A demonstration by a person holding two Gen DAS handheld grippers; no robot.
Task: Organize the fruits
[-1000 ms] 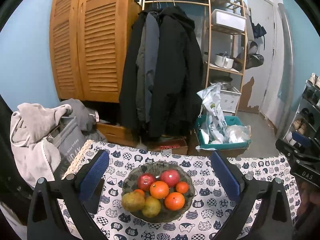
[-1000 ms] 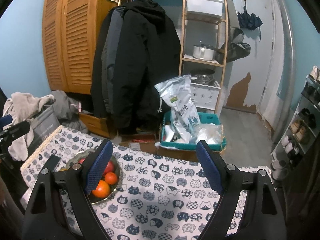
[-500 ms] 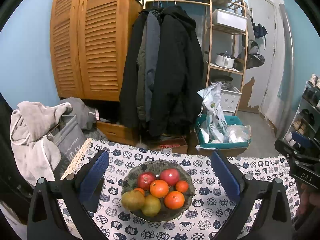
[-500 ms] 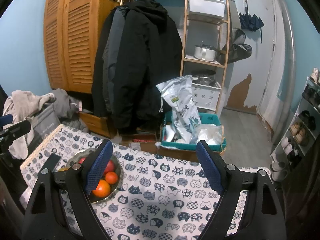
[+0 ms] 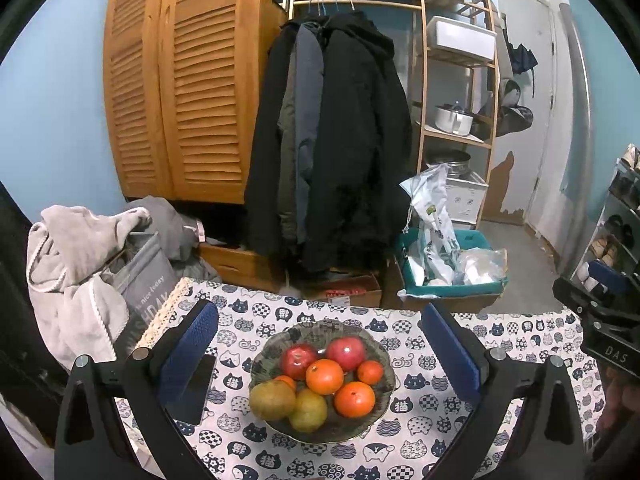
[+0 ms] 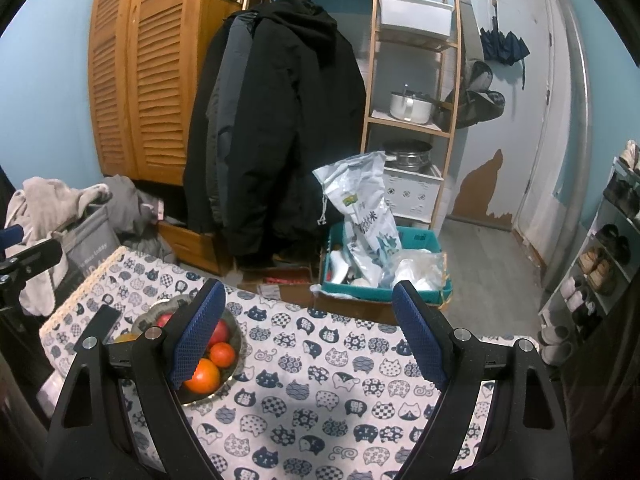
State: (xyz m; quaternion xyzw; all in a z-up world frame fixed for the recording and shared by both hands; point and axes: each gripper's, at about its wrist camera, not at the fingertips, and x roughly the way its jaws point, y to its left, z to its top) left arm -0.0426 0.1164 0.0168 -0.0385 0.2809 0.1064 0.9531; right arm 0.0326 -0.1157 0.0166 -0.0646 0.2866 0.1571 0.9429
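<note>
A dark glass bowl (image 5: 380, 354) on the cat-print tablecloth (image 5: 512, 336) holds two red apples (image 5: 298, 360), several oranges (image 5: 354, 399) and two yellow-green pears (image 5: 272, 399). My left gripper (image 5: 320, 354) is open and empty, its blue pads spread either side of the bowl, above it. My right gripper (image 6: 308, 340) is open and empty over the bare cloth to the right of the bowl (image 6: 236, 344); its left finger hides part of the fruit (image 6: 204, 376).
A dark phone (image 5: 192, 388) lies left of the bowl. Beyond the table's far edge are a laundry basket with clothes (image 5: 92, 264), hanging coats (image 5: 332, 140), a teal crate with bags (image 5: 448, 264) and a shelf rack (image 5: 456, 120).
Both grippers have tilted up or pulled back slightly, so the bowl sits a little lower in the views. Both stay open and the fruit has not moved.
</note>
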